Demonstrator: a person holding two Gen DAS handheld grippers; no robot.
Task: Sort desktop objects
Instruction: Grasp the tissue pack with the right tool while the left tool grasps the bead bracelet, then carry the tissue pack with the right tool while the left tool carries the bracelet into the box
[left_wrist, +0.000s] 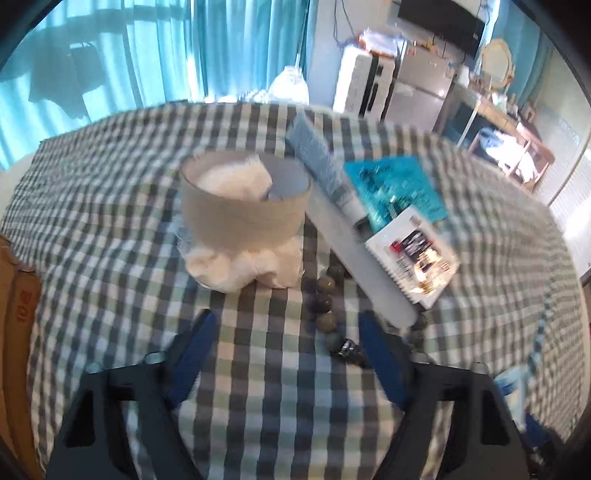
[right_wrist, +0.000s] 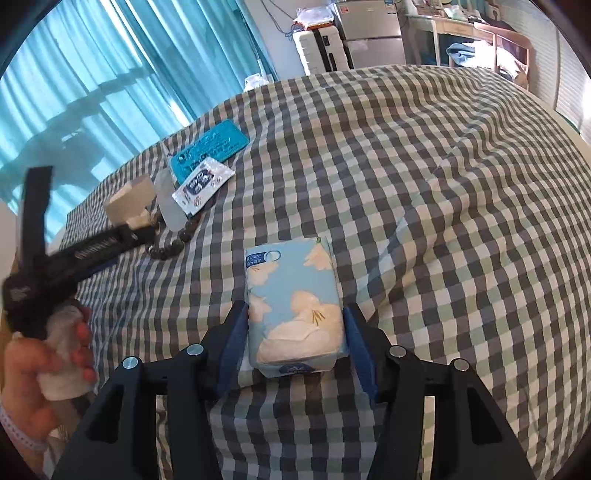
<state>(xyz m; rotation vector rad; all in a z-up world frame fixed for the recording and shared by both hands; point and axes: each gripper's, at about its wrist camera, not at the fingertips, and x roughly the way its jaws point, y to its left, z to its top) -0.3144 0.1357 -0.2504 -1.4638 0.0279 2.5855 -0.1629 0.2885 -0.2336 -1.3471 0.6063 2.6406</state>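
Right wrist view: checked tablecloth (right_wrist: 424, 166) noted. Tissue pack (right_wrist: 295, 306) is gripped between right gripper (right_wrist: 295, 343) pads, resting on the cloth. Left gripper (left_wrist: 284, 354) is seen open, empty, near bead bracelet (left_wrist: 327, 295), toward the cloth's left edge.

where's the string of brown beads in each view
Left wrist view: the bead string lies low centre, just ahead of the fingers, beside the frosted tube.
Right wrist view: the bead string lies left of centre, near the same tube.
Shared landmark: the teal card.
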